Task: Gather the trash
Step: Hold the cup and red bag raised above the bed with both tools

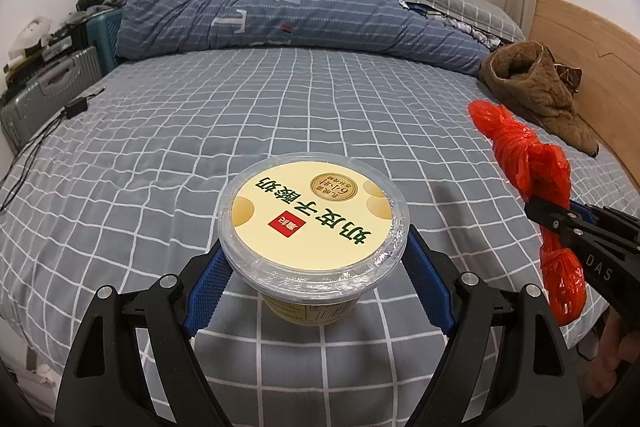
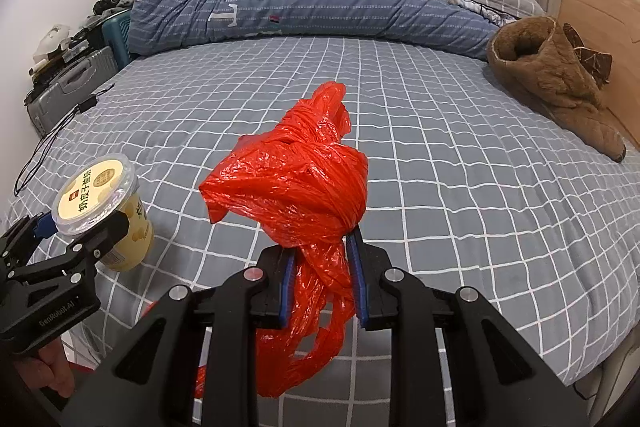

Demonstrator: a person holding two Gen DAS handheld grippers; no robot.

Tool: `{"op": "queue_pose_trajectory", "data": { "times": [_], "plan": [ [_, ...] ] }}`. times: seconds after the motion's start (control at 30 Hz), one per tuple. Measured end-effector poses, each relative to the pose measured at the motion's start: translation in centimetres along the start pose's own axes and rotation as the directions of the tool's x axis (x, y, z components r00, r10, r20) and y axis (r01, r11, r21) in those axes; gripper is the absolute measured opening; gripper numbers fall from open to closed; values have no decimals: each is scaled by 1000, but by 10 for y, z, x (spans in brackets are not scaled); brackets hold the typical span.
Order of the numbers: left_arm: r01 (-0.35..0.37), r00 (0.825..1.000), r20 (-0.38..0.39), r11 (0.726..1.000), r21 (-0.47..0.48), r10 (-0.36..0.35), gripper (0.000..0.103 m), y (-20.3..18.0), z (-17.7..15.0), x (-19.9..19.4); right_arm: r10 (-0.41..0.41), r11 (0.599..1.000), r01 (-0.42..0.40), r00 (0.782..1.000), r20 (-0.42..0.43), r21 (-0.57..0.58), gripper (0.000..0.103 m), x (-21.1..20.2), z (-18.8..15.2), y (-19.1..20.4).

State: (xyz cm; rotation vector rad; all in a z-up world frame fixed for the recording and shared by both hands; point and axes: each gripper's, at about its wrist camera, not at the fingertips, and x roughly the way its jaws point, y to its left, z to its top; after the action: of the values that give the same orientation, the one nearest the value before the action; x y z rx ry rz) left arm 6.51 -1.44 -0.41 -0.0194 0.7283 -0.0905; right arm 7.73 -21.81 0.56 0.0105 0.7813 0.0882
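Left tongs (image 1: 316,267) pinch a yogurt tub (image 1: 312,223), right tongs (image 2: 322,267) a red bag (image 2: 296,187) — brown garment (image 2: 560,87) lies well apart.

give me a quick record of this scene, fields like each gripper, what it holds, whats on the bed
left gripper: shut on yogurt cup, held upright, lid on
right gripper: shut on red bag, knotted, tail hanging below
surface: bed with grey checked sheet
also on bed: blue duvet, brown garment, black cable
beside bed: suitcases
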Motion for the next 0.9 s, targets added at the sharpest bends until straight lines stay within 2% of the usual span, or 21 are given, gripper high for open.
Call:
{"op": "queue_pose_trajectory", "data": {
  "times": [0.7, 0.83, 0.9],
  "plan": [
    [14, 1000, -3, 1000, -21, -14, 80, -7, -20, -31, -6, 1000, 6, 1000, -2, -1, 22, -33, -25, 0],
    [-17, 1000, 13, 1000, -3, 17, 80, -10, -25, -41, -5, 1000, 5, 1000, 0, 2, 22, -41, -31, 0],
    [-10, 1000, 13, 1000, -6, 10, 80, -10, -28, -46, -4, 1000, 4, 1000, 0, 4, 22, -45, -33, 1]
  ]
}}
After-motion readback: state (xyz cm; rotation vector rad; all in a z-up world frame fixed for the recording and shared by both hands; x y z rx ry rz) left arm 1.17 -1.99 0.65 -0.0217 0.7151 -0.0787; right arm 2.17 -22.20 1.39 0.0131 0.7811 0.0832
